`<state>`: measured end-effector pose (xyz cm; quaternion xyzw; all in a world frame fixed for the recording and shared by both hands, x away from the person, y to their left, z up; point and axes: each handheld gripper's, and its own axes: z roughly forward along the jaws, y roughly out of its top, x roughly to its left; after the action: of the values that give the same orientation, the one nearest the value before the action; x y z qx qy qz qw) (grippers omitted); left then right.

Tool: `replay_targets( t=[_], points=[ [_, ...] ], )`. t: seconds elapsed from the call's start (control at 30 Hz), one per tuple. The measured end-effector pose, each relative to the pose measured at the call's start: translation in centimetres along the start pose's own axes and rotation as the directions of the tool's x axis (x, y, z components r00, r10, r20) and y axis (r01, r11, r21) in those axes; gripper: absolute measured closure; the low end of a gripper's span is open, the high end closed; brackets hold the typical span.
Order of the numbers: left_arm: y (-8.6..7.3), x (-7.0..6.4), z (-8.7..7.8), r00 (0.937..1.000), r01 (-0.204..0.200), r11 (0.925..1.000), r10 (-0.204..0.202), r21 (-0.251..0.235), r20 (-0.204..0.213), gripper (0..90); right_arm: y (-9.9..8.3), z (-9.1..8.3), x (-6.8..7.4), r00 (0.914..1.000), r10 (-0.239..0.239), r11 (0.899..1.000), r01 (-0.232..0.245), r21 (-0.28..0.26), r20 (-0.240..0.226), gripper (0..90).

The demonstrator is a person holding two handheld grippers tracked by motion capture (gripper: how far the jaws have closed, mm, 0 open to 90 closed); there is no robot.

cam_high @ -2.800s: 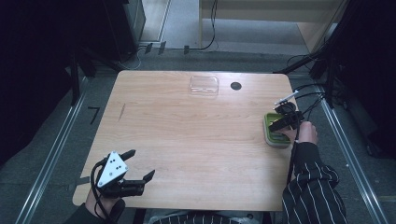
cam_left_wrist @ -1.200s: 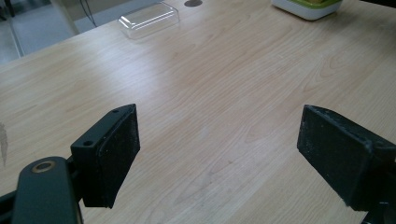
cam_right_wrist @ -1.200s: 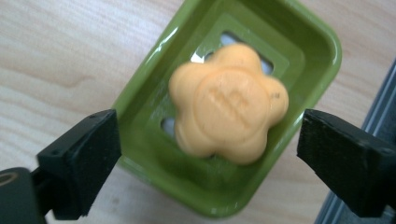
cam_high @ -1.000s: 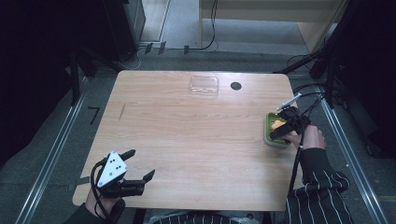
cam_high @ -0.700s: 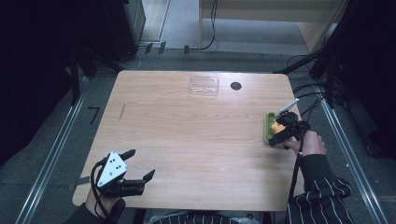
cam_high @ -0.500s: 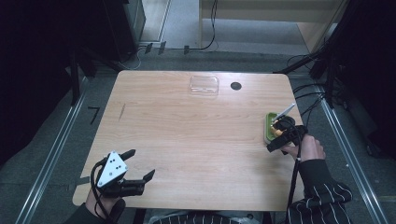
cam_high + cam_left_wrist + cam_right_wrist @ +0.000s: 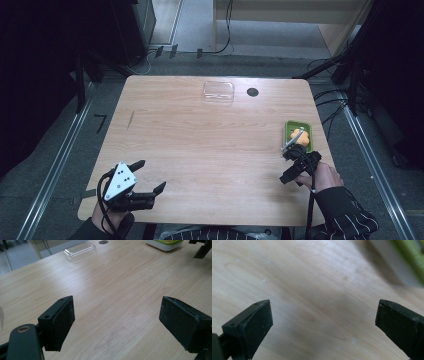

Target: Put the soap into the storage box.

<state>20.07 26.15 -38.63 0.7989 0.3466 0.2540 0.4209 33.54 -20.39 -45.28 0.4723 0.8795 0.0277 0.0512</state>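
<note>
The right gripper [image 7: 289,162] is held low over the table [image 7: 210,150] near its right edge, jaws wide apart with nothing between them. Just beyond it, at the right edge, a green tray [image 7: 290,131] is seen with an orange item [image 7: 299,136] lying in it. The left gripper [image 7: 148,176] is held at the near left corner, jaws likewise spread and empty. A clear lid [image 7: 218,92] lies near the far edge, beside a dark hole [image 7: 252,92].

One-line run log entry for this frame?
left gripper: open, idle | right gripper: open, empty, beside green tray | orange item: in tray
</note>
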Motion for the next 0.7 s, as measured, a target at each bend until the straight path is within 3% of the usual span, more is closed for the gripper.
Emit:
replay_targets(
  t=[0.3,0.7],
  points=[
    [0.0,0.0,0.0,1.0000,-0.002,1.0000,0.002,0.001,0.002,13.6,-2.1,0.0,1.3,0.9999,0.001,0.999,0.000,-0.051,0.011,3.3],
    [0.1,0.0,0.1,1.0000,-0.001,1.0000,0.001,0.004,0.004,13.6,-4.1,0.4,2.5,0.9996,-0.027,0.998,0.026,-0.054,-0.008,7.6]
  ],
)
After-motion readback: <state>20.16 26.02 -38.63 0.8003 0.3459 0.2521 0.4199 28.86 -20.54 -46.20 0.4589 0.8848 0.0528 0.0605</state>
